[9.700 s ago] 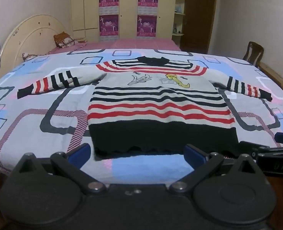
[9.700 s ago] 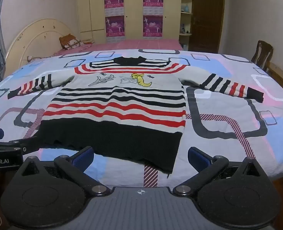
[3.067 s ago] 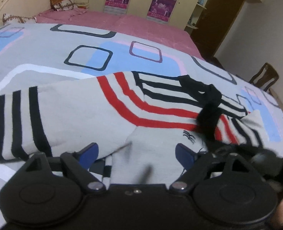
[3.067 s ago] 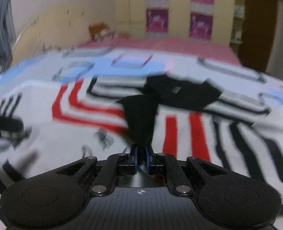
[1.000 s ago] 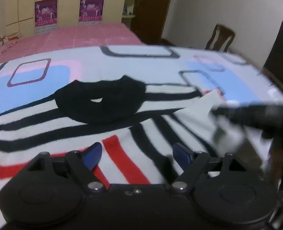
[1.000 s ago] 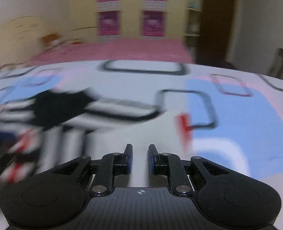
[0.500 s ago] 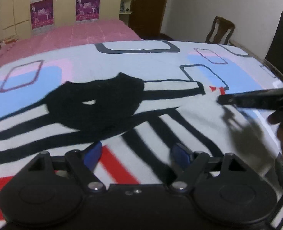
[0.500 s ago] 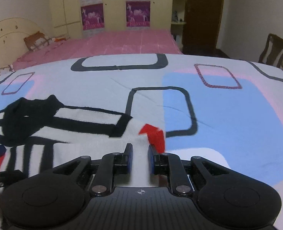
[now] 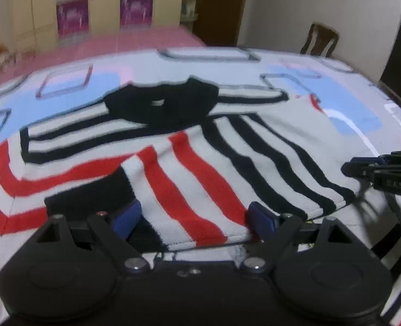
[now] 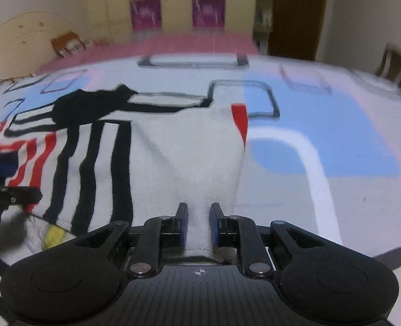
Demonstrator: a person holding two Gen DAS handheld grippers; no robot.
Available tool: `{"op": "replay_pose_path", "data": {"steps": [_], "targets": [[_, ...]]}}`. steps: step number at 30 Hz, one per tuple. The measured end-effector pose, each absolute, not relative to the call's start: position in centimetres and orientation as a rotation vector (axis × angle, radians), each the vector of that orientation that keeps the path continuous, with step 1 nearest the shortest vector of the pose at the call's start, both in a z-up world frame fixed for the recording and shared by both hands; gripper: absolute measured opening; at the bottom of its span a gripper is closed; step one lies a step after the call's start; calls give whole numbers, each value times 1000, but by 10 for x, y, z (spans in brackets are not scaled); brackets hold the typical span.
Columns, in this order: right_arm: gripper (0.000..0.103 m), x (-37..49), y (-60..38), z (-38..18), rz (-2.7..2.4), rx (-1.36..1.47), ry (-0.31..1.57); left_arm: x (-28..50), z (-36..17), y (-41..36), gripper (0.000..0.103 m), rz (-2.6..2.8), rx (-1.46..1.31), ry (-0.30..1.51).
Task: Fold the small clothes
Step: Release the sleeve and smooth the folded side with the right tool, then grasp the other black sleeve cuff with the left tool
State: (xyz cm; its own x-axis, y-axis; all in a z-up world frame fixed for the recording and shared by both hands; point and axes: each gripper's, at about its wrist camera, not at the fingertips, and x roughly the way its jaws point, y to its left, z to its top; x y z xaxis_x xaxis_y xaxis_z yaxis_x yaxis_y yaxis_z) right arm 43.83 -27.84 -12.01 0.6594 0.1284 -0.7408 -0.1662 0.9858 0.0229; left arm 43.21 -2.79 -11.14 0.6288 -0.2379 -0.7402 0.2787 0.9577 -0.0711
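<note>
Lying on the bed's white quilt with blue and grey rectangle print, the striped knit sweater in white, black and red is partly folded: one striped sleeve is laid across the chest below the black collar. Right tongs are pinching a bunched white fold of the sweater's 3 o'clock side. Left tongs are spread wide over the folded sleeve, pads either side, gripping nothing. Wooden chair at 1 o'clock, beyond the bed.
</note>
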Motion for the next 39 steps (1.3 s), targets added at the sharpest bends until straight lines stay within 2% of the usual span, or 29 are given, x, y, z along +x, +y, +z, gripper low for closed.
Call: {"op": "replay_pose_path", "data": {"steps": [2, 4, 5, 6, 8, 9, 10, 11, 12, 14, 16, 18, 20, 28, 33, 39], "targets": [[16, 437, -268, -109, 156, -76, 851, 430, -100, -29, 83, -267, 38, 842], [16, 430, -262, -99, 167, -77, 808, 425, -96, -25, 90, -273, 13, 794], [16, 430, -259, -103, 168, -87, 819, 430, -106, -24, 90, -255, 34, 847], [17, 433, -258, -115, 166, -91, 883, 430, -111, -24, 90, -261, 44, 848], [19, 431, -256, -120, 160, -82, 877, 424, -107, -19, 90, -265, 40, 834], [24, 432, -253, -115, 147, -81, 893, 418, -101, -12, 90, -257, 16, 825], [36, 432, -251, -108, 141, -69, 891, 412, -98, -6, 90, -250, -4, 808], [73, 427, -249, -100, 153, -51, 851, 404, -94, 5, 91, -229, -27, 791], [81, 422, -247, -95, 172, -45, 808, 396, -91, 19, 90, -193, -54, 788], [79, 415, -240, -90, 180, -47, 794, 381, -91, 55, 87, -120, -137, 789], [68, 412, -233, -90, 174, -26, 788, 363, -88, 98, 77, -57, -245, 783], [50, 405, -230, -90, 180, 21, 795, 341, -87, 151, 63, 47, -348, 774], [45, 398, -223, -91, 186, 52, 811, 317, -85, 203, 62, 162, -436, 737], [45, 390, -186, -92, 197, 74, 848, 257, -102, 352, 49, 461, -789, 608], [45, 395, -172, -85, 171, 114, 840, 256, -115, 387, 42, 474, -919, 534], [45, 392, -167, -77, 123, 113, 822, 273, -122, 404, 32, 469, -914, 528]]}}
